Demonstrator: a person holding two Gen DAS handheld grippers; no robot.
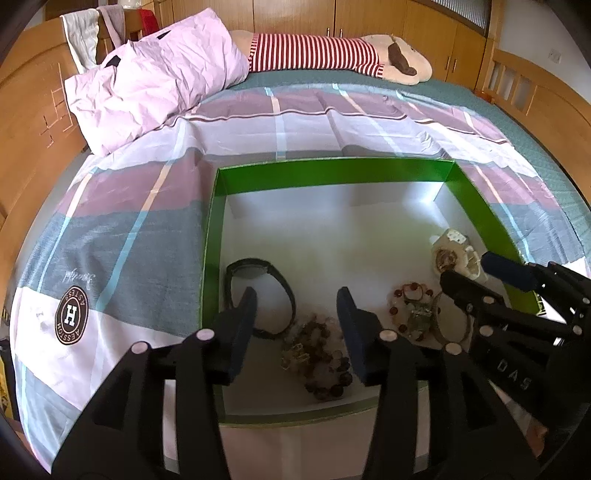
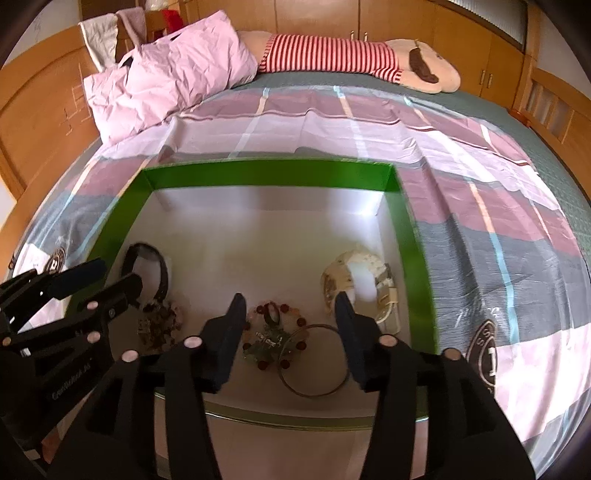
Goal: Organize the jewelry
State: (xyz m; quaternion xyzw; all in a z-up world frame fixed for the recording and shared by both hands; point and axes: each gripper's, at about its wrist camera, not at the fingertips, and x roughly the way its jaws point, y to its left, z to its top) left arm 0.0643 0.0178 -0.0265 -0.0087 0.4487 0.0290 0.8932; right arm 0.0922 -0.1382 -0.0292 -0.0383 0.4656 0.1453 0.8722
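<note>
A: What sat nearest the cameras?

B: The left hand-held gripper (image 1: 297,295) hung over the near edge of the green box (image 1: 332,168), its jaws apart with nothing between them. Below the gap lay a dark beaded bracelet (image 1: 325,354) on the white floor of the box.

A: And the other one?

B: The right hand-held gripper (image 2: 290,302) was also spread and gripped nothing. Under it lay a bracelet with red beads (image 2: 273,332), and touching that, a thin metal bangle (image 2: 314,362).

A: Anything else inside?

B: A little farther in, at the left side, a black watch (image 1: 258,291) stood on its edge just beside the box wall. On the right side a cream-coloured watch (image 2: 354,280) lay near the right wall, just beyond the right finger. The far half of the box floor held nothing I could make out.

A: Where was the box?

B: On a bed, on a checked sheet (image 1: 147,206) of pink, grey and white. Farther back lay a pink pillow (image 1: 159,74), and behind it a plush toy in a red striped shirt (image 1: 332,55), with wooden cabinets (image 2: 314,14) along the far wall.
</note>
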